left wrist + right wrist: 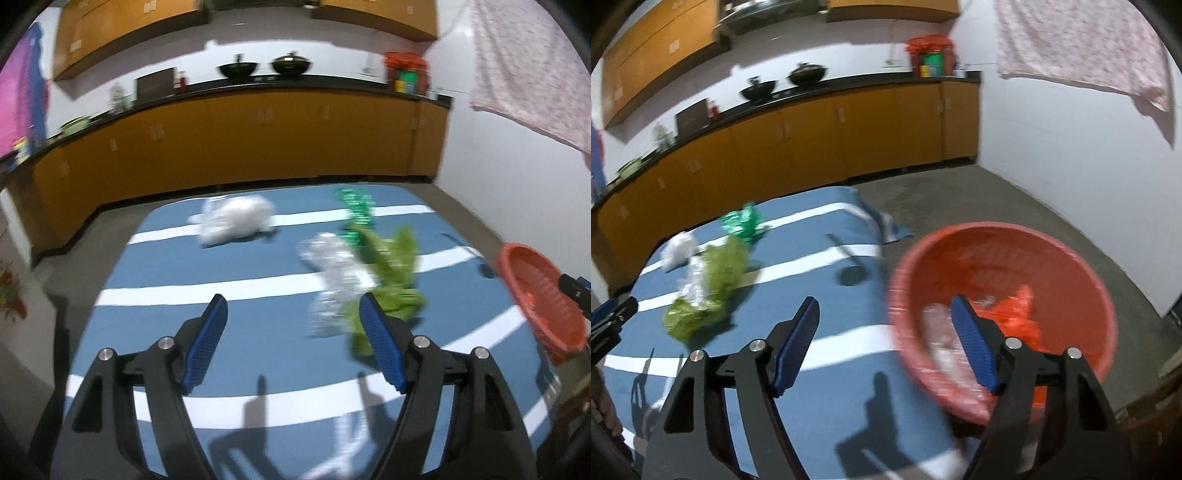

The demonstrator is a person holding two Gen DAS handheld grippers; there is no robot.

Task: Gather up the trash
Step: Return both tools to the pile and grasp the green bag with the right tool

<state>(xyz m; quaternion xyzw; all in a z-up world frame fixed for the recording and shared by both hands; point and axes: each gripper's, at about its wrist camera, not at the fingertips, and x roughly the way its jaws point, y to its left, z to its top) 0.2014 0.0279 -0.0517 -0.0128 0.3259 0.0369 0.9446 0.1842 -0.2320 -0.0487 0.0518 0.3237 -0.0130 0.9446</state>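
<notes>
Two grippers hang empty over the blue striped counter (258,321): the left gripper (293,306) and the right gripper (886,308) both stand with jaws apart, nothing between them. Nearest the left one lie a crumpled clear plastic wrapper (334,280) and a light green bag (391,273), touching; beyond them a shiny dark green wrapper (356,208) and a white plastic bag (236,221). All look feather-light, soft and slippery, likely to collapse under the pads, so pinching a bunched fold seems safest. At the counter's right edge the red basket (1071,258) already holds some orange and clear scraps.
</notes>
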